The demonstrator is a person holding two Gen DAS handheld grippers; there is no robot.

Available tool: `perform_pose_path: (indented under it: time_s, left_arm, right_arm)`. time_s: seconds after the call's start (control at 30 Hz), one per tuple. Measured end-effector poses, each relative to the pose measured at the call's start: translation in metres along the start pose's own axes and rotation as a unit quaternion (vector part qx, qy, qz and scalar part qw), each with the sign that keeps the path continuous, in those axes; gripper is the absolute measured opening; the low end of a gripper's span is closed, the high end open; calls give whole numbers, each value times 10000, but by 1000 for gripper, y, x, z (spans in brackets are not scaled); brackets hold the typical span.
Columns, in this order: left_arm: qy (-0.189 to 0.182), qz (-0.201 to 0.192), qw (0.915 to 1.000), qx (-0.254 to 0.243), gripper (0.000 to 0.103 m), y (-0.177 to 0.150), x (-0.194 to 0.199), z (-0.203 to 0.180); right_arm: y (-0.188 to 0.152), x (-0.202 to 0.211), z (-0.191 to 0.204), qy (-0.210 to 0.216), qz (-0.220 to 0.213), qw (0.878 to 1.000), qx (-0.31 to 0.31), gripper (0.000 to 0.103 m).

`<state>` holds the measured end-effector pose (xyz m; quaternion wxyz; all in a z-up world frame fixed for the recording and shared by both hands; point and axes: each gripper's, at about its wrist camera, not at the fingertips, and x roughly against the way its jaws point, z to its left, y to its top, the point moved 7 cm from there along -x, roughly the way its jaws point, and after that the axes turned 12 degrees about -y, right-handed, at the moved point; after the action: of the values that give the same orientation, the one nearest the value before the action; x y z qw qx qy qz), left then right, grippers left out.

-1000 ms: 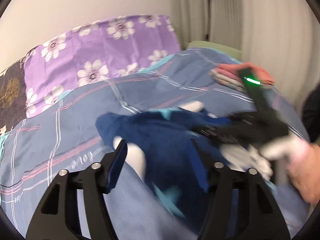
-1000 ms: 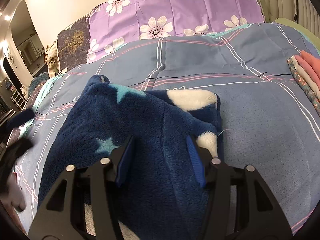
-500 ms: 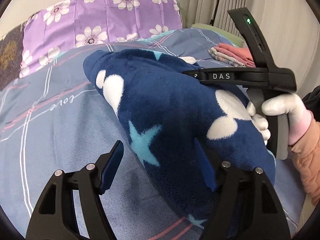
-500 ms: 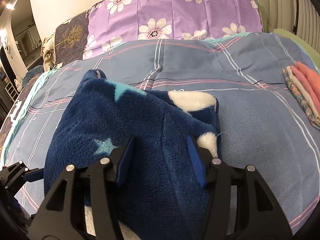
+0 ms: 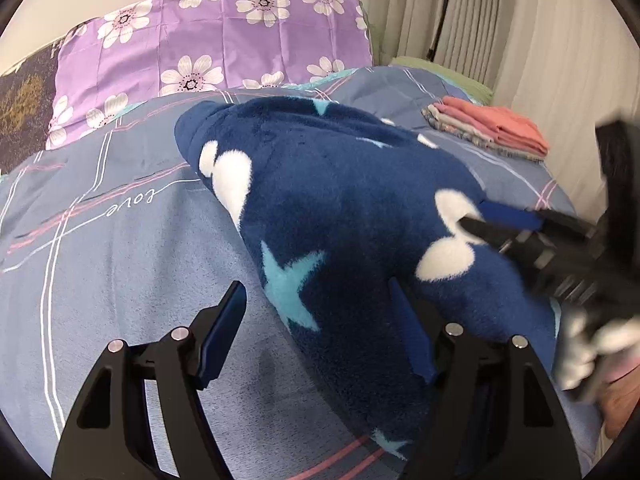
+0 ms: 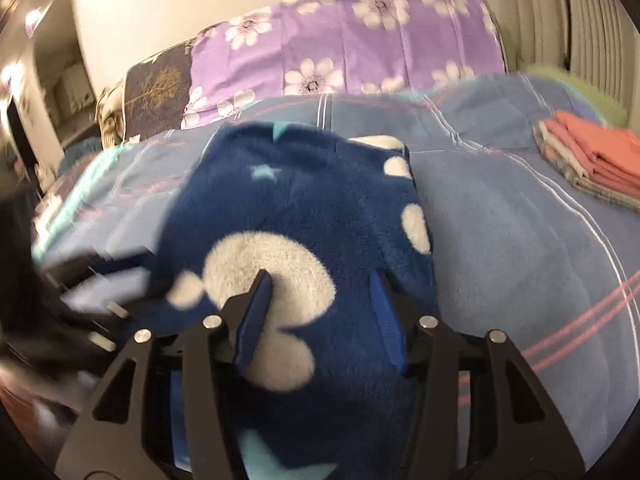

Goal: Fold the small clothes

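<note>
- A bed [image 5: 120, 280] is carrying everything, and a blue-grey cover with white and pink crossing stripes is stretching over it; a small cursive word is showing on the cover in the left wrist view.
- A dark blue fleece garment [image 5: 340, 208], patterned with white blobs and light blue stars, is lying bunched on the cover near the middle of the bed.
- A stack of folded clothes [image 5: 492, 130], salmon pieces on top of paler patterned ones, is sitting on the cover toward the right edge, well apart from the fleece.
- A purple pillow with white flowers [image 5: 224, 44] is resting at the head of the bed, with a dark pillow [image 6: 160, 84] just beside it on the left.
</note>
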<state>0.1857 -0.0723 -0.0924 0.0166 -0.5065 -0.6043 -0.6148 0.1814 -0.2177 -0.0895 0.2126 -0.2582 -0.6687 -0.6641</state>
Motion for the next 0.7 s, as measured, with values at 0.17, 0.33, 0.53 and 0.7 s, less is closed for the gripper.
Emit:
perform_pose_path:
  time_s: [0.17,0.33,0.53,0.7]
  left_arm:
    - [169,-422,9983,-373,73,3,38,-16]
    - [-211,-493,9953,-803,73,-18,68,-52]
    - [228,198,9946,-993,75,-53,17,-46]
    - [277,89,9948,-981,74,-44,42,-52]
  right_arm:
    - [5,-4,-2,100,211,9997,-17,53]
    - [3,-3,-7,355,140,9992,-70,54]
    - [-1,1,-4,493,91,9987,57,54]
    - [0,11,-6,531,89,9985,39,54]
